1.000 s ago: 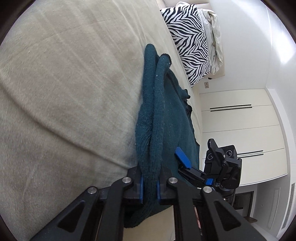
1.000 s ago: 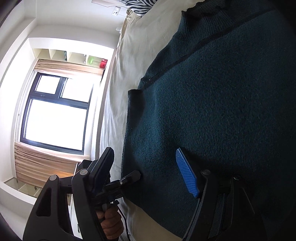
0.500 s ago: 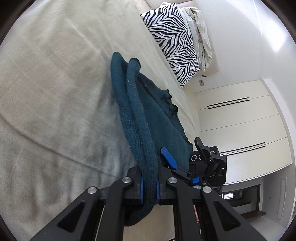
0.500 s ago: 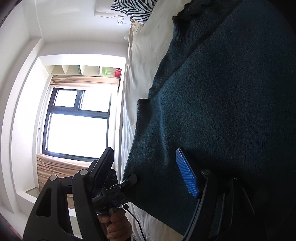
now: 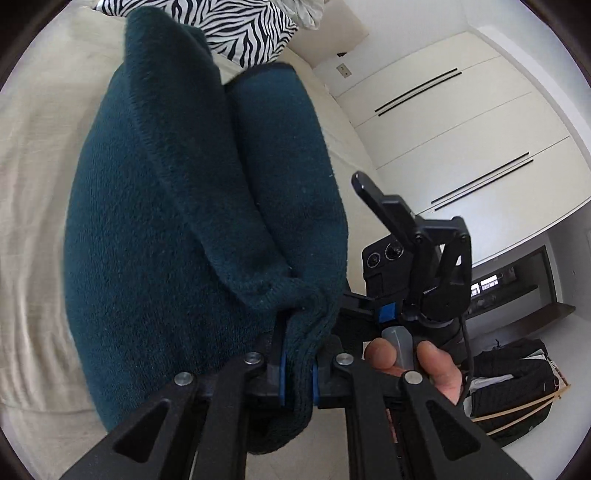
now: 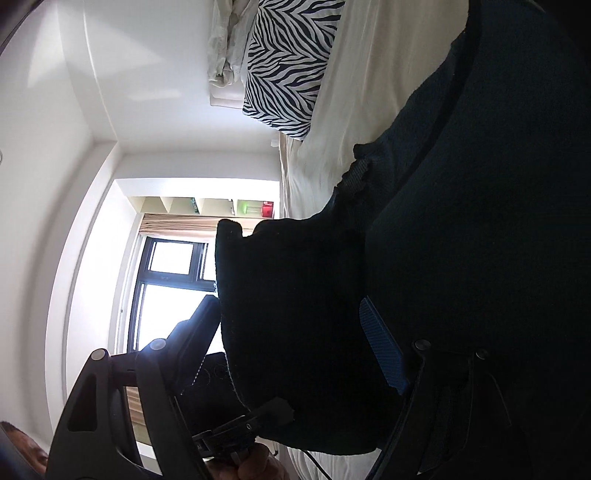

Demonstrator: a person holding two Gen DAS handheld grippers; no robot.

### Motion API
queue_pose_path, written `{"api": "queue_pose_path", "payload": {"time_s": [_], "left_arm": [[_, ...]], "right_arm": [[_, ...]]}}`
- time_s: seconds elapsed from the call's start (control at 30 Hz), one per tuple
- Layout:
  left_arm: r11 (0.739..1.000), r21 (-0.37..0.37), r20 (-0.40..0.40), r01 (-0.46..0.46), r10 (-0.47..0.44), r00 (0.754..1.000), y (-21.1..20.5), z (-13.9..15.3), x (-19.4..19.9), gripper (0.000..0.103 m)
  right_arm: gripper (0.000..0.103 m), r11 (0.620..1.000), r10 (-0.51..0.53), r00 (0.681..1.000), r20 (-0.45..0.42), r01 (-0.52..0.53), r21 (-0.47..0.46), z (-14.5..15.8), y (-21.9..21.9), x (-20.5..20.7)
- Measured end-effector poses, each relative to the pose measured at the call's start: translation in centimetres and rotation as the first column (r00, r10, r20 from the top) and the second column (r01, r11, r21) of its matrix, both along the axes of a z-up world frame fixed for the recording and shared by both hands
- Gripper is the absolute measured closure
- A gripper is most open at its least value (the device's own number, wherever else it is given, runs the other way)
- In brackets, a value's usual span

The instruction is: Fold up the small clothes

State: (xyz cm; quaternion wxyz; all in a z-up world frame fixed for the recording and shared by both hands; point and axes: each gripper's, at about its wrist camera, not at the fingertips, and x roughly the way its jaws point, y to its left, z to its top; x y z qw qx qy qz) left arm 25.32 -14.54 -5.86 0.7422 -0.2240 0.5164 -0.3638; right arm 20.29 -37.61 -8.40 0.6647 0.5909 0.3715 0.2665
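Clearly, the left hand-held gripper (image 5: 297, 373) is clenched on a bunched edge of the dark teal sweater (image 5: 177, 229), which hangs lifted over the beige bed (image 5: 33, 192), below the zebra pillow (image 5: 251, 33). Beside the sweater, the right hand-held gripper (image 6: 295, 343) stands released, its fingers (image 6: 382, 350) spread around the cloth.

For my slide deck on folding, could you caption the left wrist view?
Left claw pinches a bunched fold of the dark teal knit garment above the beige bed.
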Motion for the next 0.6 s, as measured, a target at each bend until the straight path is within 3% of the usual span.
{"api": "queue_pose_path", "payload": {"time_s": [0.07,0.13,0.3,0.43,0.6], "left_arm": [[0.999,0.032,-0.003,0.028,-0.028,1.0,-2.4,-1.4,0.1,0.089],[0.999,0.03,-0.01,0.043,-0.043,0.999,-3.3,-2.0,-0.1,0.074],[0.997,0.003,0.095,0.077,-0.077,0.992,-2.0,0.3,-2.3,0.054],[0.997,-0.02,0.157,0.071,-0.067,0.985,0.6,1.9,-4.0,0.053],[1.0,0.006,0.143,0.023,-0.023,0.99,2.7,1.1,-6.4,0.053]], "right_arm": [[0.023,1.0,-0.015,0.999,-0.031,0.015,0.011,-0.7,-2.3,-0.6],[0.024,0.999,-0.025,0.999,-0.037,0.026,0.036,-1.3,-3.6,-1.2],[0.024,1.0,-0.008,1.0,-0.024,0.008,0.016,-1.5,-3.1,-0.7],[0.024,0.999,0.012,0.999,-0.034,-0.013,-0.03,-1.1,-3.0,-1.1],[0.024,0.987,0.048,0.996,-0.071,-0.058,-0.151,-0.6,-1.9,-0.2]]}}
